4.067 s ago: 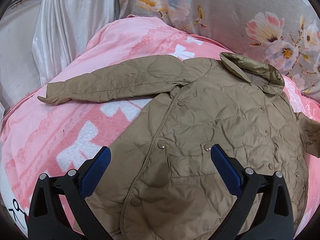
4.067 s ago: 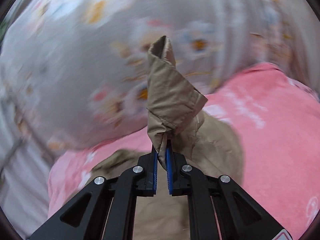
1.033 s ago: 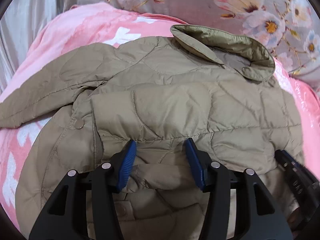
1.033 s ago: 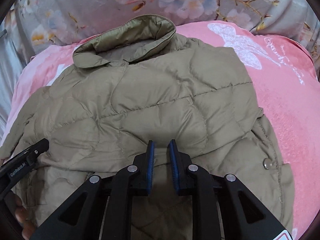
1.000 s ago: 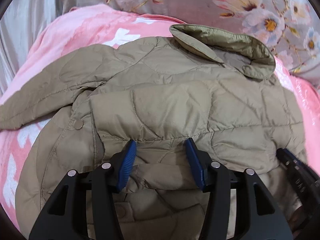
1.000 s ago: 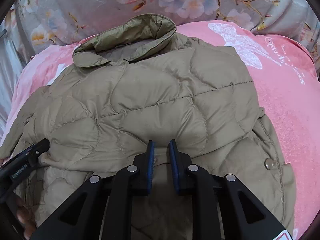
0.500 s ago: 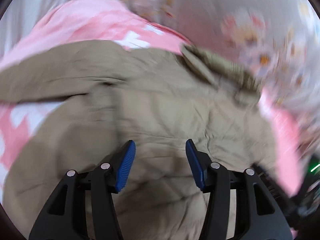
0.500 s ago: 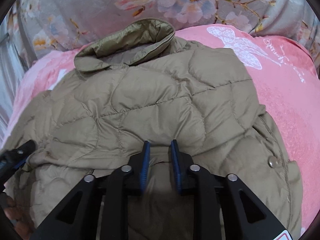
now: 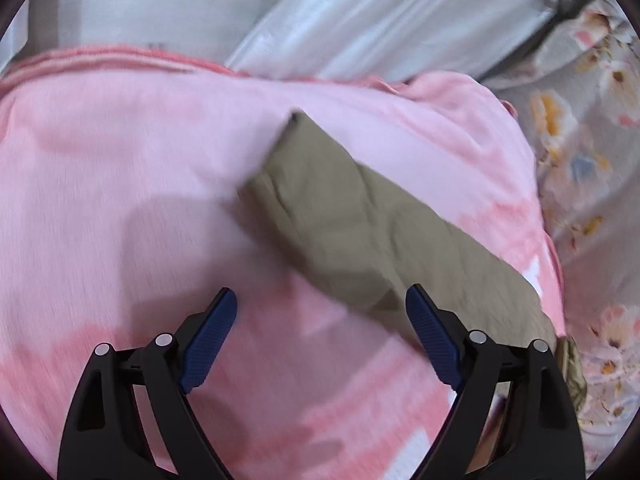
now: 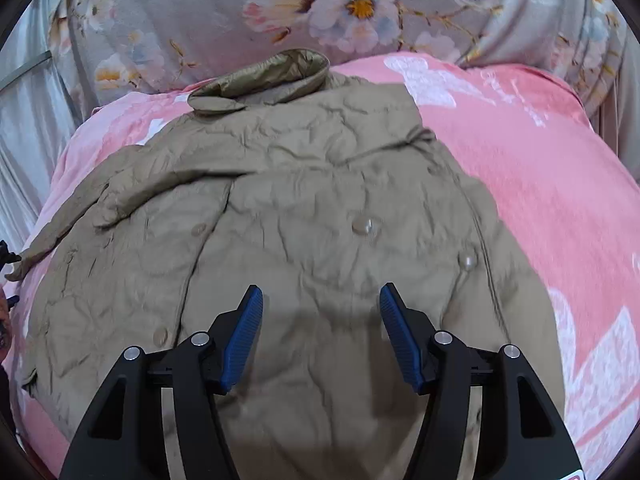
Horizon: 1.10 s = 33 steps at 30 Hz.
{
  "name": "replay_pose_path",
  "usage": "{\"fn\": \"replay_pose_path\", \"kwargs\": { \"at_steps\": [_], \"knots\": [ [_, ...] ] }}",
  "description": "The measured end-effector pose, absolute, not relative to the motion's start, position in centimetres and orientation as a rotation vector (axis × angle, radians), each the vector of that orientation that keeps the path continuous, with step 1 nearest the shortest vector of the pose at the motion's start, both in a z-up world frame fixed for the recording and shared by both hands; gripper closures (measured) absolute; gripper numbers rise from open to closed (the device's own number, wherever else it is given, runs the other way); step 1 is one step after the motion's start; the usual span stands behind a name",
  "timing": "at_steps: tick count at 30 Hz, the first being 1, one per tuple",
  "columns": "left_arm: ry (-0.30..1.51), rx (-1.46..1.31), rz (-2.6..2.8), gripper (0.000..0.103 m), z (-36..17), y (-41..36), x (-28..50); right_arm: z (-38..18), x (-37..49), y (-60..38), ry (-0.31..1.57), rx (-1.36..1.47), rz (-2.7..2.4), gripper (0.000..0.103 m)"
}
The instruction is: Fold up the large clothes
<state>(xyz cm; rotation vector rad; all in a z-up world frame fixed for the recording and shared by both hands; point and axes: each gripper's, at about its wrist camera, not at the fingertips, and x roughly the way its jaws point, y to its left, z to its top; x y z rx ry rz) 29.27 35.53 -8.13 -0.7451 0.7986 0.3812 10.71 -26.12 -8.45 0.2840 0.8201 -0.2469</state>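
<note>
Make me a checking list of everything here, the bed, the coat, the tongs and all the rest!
Surface: pink blanket with white patterns, spread under the coat.
Job's things: tan quilted jacket lying flat, collar at the far end; one sleeve stretched out over the blanket.
Clutter: nothing seen.
Grippers: left tongs open, over the blanket near the sleeve, holding nothing; right tongs open above the jacket body, holding nothing.
Cables: nothing seen.
Surroundings: grey floral fabric behind the collar; silvery cloth beyond the blanket.

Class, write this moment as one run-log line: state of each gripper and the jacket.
left gripper: open, empty, over pink blanket | sleeve: stretched out flat | right gripper: open, above jacket | collar: far end
</note>
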Motion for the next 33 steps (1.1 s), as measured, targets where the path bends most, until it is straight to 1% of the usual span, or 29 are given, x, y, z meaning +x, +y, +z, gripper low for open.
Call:
{"fn": "replay_pose_path", "kwargs": {
  "at_steps": [1,2,3,4,5,6,7,9,10,11,14,18,20,24,28,30,33],
  "knots": [
    [0.798,-0.723,0.393,0.020,-8.1,35.7,29.7,-8.6,10.6,-26.1,0.829,0.289,-0.251,0.043],
    [0.798,-0.704,0.403,0.023,-8.1,35.8,30.1,-8.7,10.4,-26.1,0.834,0.292,-0.257,0.043],
    [0.800,-0.696,0.406,0.030,-8.1,35.9,30.5,-8.6,10.3,-26.1,0.834,0.294,-0.260,0.043],
    [0.805,-0.694,0.404,0.035,-8.1,35.9,30.9,-8.4,10.1,-25.9,0.830,0.292,-0.262,0.043],
    [0.810,-0.689,0.393,0.049,-7.9,35.9,31.4,-8.2,10.0,-25.7,0.825,0.285,-0.264,0.043],
    [0.815,-0.679,0.388,0.060,-7.8,35.8,31.6,-8.0,9.9,-25.6,0.821,0.275,-0.268,0.043],
    [0.823,-0.643,0.403,0.063,-7.5,35.5,32.0,-7.8,9.8,-25.5,0.816,0.264,-0.271,0.043],
    [0.799,-0.558,0.429,0.076,-6.2,34.6,32.1,-7.5,9.7,-25.2,0.807,0.241,-0.278,0.043],
    [0.787,-0.534,0.426,0.081,-5.6,34.3,32.0,-7.3,9.6,-25.0,0.804,0.231,-0.280,0.043],
    [0.771,-0.514,0.413,0.092,-4.7,33.8,31.9,-7.2,9.5,-24.9,0.801,0.228,-0.276,0.043],
    [0.715,-0.501,0.331,0.097,-1.4,31.8,31.1,-6.9,9.3,-24.4,0.798,0.225,-0.261,0.043],
    [0.623,-0.418,0.177,0.098,4.8,26.1,30.5,-6.6,9.0,-23.6,0.788,0.196,-0.245,0.043],
    [0.599,-0.372,0.066,0.098,7.7,21.9,30.4,-6.4,8.8,-23.4,0.780,0.187,-0.244,0.043],
    [0.584,-0.302,-0.141,0.098,10.9,13.3,30.3,-6.1,7.9,-24.4,0.767,0.212,-0.254,0.043],
    [0.607,-0.211,-0.319,0.098,11.5,2.9,30.3,-6.0,6.6,-26.4,0.757,0.244,-0.288,0.043],
    [0.629,-0.171,-0.375,0.098,10.7,-1.6,29.8,-6.0,5.9,-27.5,0.753,0.260,-0.306,0.043],
    [0.699,-0.119,-0.459,0.098,7.9,-8.4,29.2,-6.2,5.0,-29.3,0.751,0.281,-0.333,0.043]
  ]
}}
